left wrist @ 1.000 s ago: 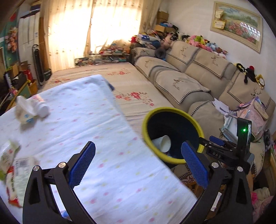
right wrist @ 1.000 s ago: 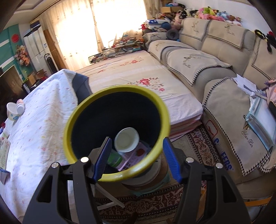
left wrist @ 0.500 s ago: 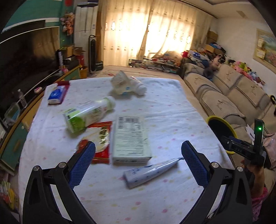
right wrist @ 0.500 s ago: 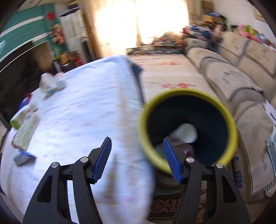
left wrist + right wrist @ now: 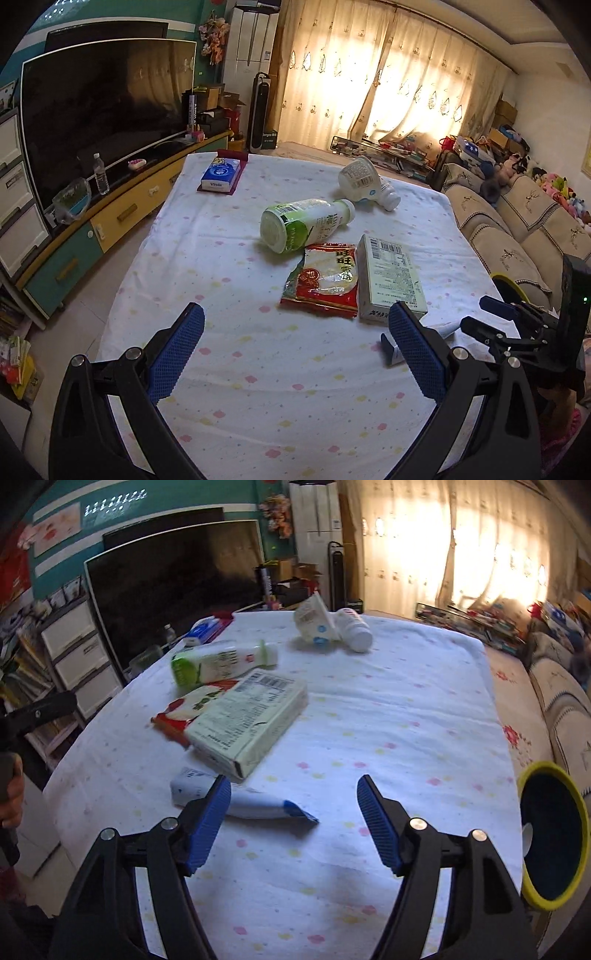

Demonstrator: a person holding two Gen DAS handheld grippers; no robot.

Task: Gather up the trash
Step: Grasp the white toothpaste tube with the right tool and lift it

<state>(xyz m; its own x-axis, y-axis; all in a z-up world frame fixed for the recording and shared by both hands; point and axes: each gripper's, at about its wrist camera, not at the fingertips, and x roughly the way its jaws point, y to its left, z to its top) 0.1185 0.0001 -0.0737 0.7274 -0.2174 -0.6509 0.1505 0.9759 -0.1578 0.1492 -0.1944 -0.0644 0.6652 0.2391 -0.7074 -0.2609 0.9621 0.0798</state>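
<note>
- Right wrist view is showing the right gripper (image 5: 293, 818) hovering low over the table (image 5: 406, 686), its jaws opening with nothing between them; the squeezed tube (image 5: 255, 805) is lying just beyond, partly hidden behind the left pad.
- Left gripper (image 5: 295, 349) is hanging wide open and empty over the near part of the cloth, well short of the litter.
- That tube is looking soft, flat and light; it is likely giving under pressure, so pinching across its fatter middle, not the crimped tail, seems the surer hold.
- Just past it, the pale green carton (image 5: 251, 716) is lying flat, resting partly on the red snack wrapper (image 5: 184, 705). The carton is probably empty, stiff but crushable, and best taken across its narrow sides.
- The wrapper is thin, crinkly and slippery; taking it by a raised edge seems wisest.
- Farther on, the green-labelled bottle (image 5: 218, 661) is lying on its side and may be rolling if nudged; clamping the body near the neck looks safest.
- Farthest, the white cup (image 5: 314, 622) and a small white bottle (image 5: 354, 629) are lying tipped and touching.
- The yellow-rimmed bin (image 5: 552, 838) is standing off the table's right edge, already holding some rubbish.
</note>
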